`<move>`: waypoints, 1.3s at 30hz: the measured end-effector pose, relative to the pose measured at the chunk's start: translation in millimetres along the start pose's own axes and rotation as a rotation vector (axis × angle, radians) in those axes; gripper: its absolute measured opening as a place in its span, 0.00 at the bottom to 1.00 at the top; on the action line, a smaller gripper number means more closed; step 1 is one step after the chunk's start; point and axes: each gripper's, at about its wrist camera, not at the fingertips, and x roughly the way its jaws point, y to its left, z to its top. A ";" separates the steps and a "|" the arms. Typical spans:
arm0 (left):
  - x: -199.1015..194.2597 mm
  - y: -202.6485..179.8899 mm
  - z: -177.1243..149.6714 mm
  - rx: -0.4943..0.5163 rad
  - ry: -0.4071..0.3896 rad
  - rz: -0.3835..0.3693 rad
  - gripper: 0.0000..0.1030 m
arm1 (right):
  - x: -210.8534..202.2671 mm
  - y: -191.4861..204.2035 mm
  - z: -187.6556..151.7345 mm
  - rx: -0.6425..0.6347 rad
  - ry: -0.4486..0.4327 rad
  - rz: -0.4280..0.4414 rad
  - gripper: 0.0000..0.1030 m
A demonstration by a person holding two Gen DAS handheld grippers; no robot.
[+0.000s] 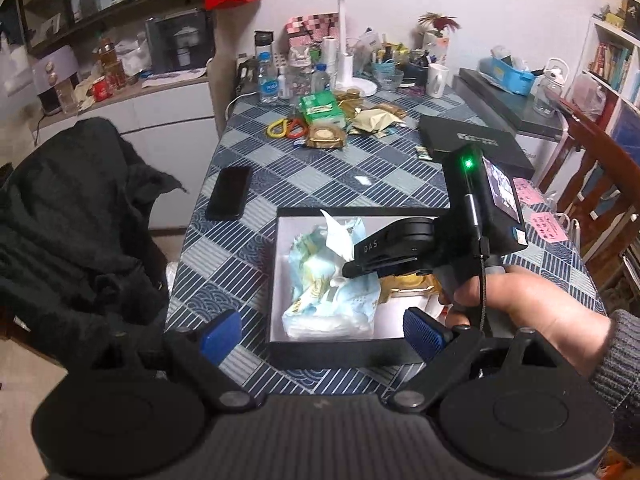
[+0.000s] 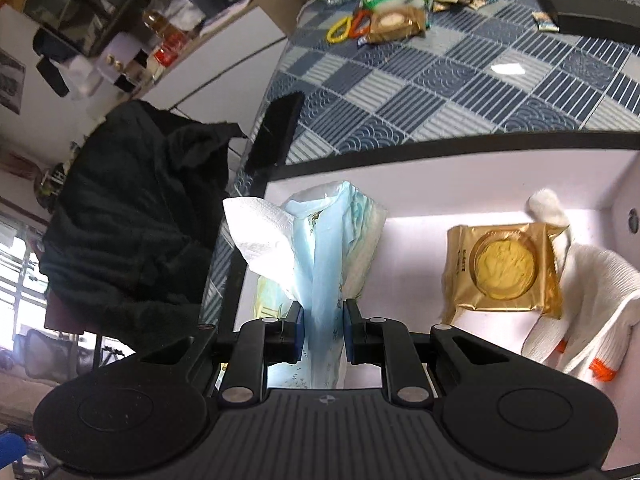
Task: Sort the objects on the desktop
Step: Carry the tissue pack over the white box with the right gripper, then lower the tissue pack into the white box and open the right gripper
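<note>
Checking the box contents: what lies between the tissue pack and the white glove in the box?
A gold packet lies between the tissue pack and the glove, its right side against the glove. The right wrist view shows it.

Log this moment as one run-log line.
right tool: shut on tissue pack | over box | left tool: open, empty

"DAS" in pale letters on the right gripper (image 1: 362, 270) black finger housing

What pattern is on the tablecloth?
Blue-and-grey patchwork squares, some striped, some with wave arcs, on the tablecloth; right wrist view shows it best.
</note>
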 end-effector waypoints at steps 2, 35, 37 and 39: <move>0.6 2.9 -1.0 -0.009 0.005 0.006 1.00 | 6.5 0.9 -0.1 -0.002 0.012 -0.002 0.18; 13.0 14.7 -1.6 -0.026 0.034 0.017 1.00 | 92.9 -26.4 13.9 0.110 0.125 -0.084 0.33; 13.8 11.1 -3.4 -0.028 0.033 0.020 1.00 | 93.4 -27.2 13.7 0.122 0.129 -0.083 0.40; 13.8 10.6 -1.9 -0.024 0.032 0.020 1.00 | 93.0 -27.4 14.0 0.126 0.130 -0.083 0.45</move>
